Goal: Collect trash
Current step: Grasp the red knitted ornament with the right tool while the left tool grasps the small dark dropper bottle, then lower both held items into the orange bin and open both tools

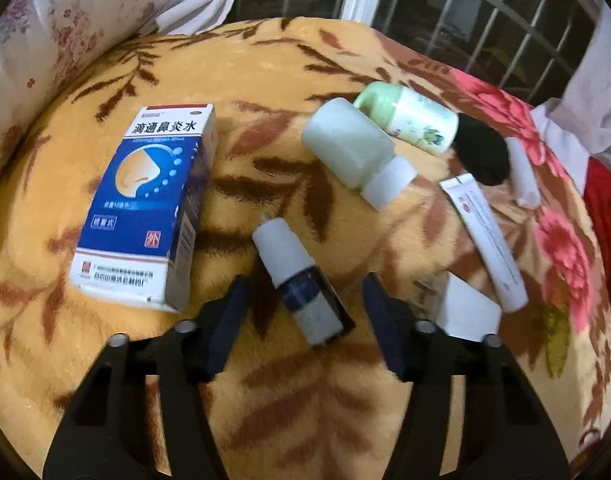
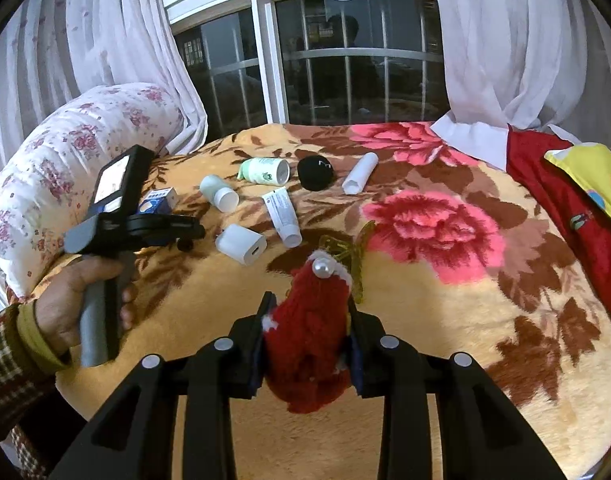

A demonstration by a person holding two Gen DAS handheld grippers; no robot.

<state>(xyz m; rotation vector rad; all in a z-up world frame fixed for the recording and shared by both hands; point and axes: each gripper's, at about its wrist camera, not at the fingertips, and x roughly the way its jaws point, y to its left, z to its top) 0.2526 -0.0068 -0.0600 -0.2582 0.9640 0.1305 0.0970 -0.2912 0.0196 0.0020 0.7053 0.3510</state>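
Gripping red knitted ornament [image 2: 309, 332], right gripper [image 2: 309, 322].

On the bed's blanket [image 1: 265, 80] the carton [image 1: 145, 216] lies left, the dropper bottle [image 1: 301, 280] just right of it between the left claw's [image 1: 305, 304] fingers, untouched — behind it the jar [image 1: 353, 148], the tube [image 1: 485, 240] farther right.

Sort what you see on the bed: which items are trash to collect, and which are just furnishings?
Trash to collect:
small dropper bottle
nasal spray box
white bottle
ointment tube
red knitted piece

Just there:
blanket
floral pillow
curtains
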